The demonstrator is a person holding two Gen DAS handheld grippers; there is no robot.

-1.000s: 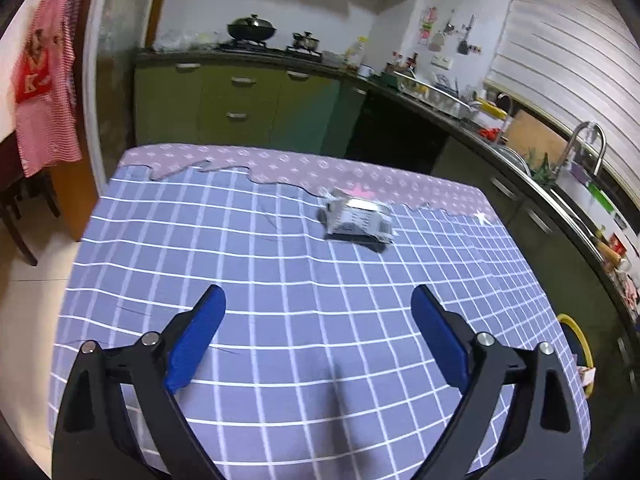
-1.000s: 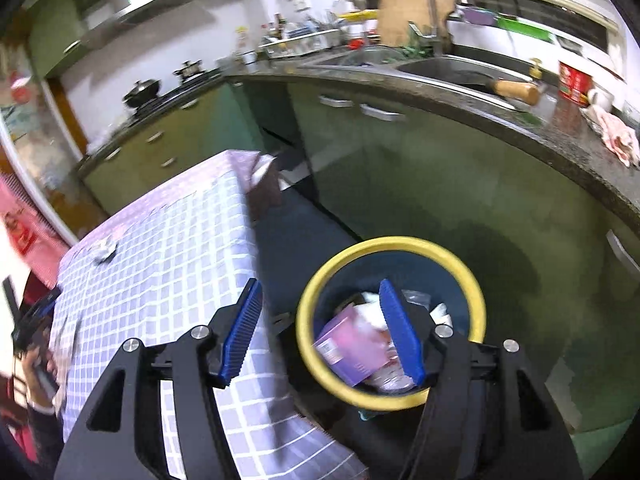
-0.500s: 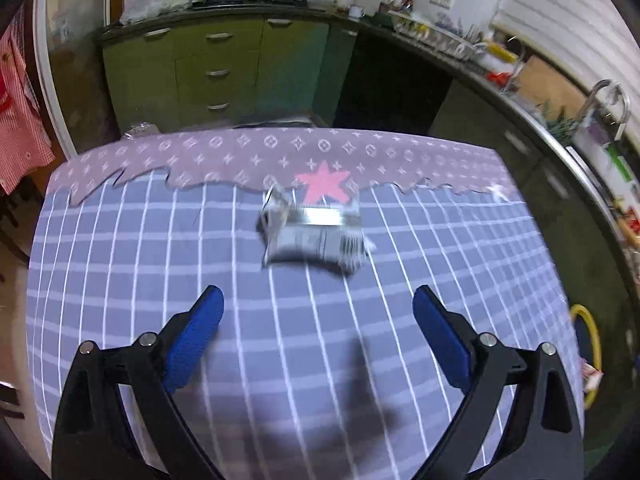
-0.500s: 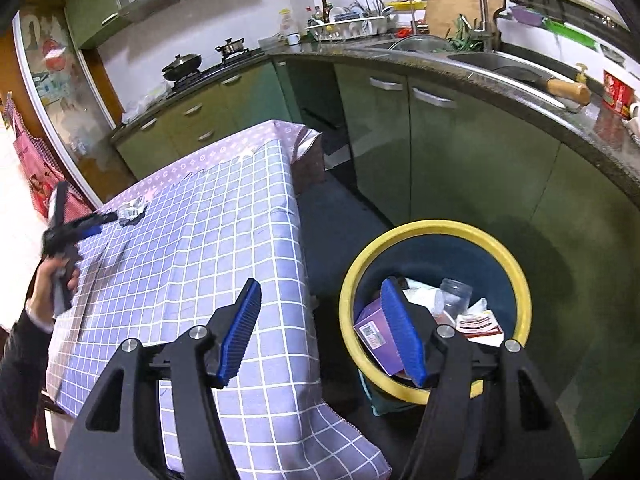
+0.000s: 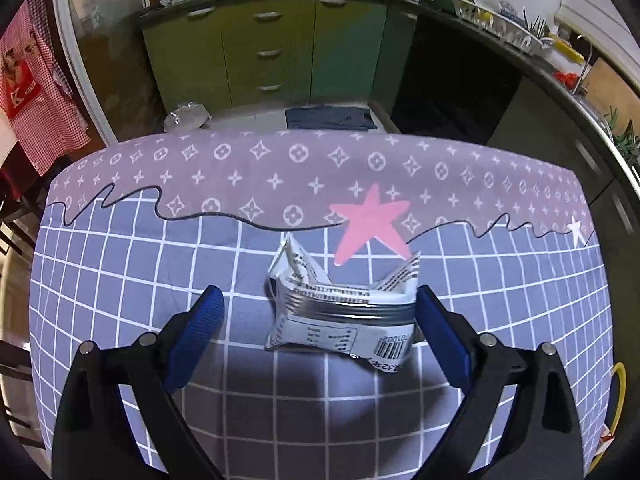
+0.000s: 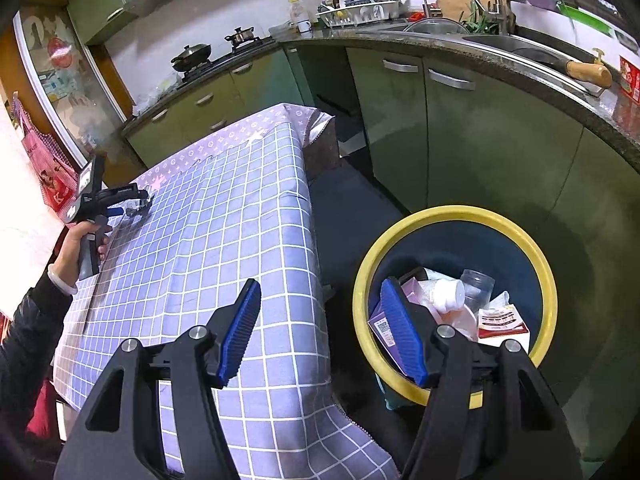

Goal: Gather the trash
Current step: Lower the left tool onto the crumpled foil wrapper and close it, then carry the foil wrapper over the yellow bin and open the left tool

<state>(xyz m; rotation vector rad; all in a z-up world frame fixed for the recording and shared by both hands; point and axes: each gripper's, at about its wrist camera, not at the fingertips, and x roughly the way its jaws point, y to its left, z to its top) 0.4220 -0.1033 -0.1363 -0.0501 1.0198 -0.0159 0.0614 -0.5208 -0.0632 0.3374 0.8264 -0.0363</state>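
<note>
Crumpled white wrapper (image 5: 340, 312), printed with black text and a barcode, lies on the checked tablecloth (image 5: 120, 280) just on the near side of the pink star (image 5: 370, 222) — the landmark used throughout. Left gripper (image 5: 316, 312) stands with its jaws wide apart around the wrapper: the right-hand blue pad (image 5: 440, 332) is at or very near the wrapper's edge, though contact cannot be confirmed, while the left-hand pad (image 5: 196, 332) is clearly apart from it. The wrapper rests on the cloth, unlifted. Beyond the star runs a mauve patterned band of the cloth, then green kitchen cabinets (image 5: 264, 56).

In the right wrist view the right gripper (image 6: 320, 336) is open and empty, hanging over the table's corner farthest from the star, beside a dark bin with a yellow rim (image 6: 400, 232). The bin holds discarded packaging — a purple box (image 6: 382, 332), a clear jar (image 6: 476, 286), a red-and-white carton (image 6: 502, 320). A person's hand (image 6: 80, 248) in a dark sleeve grips the left gripper's handle near the star.
</note>
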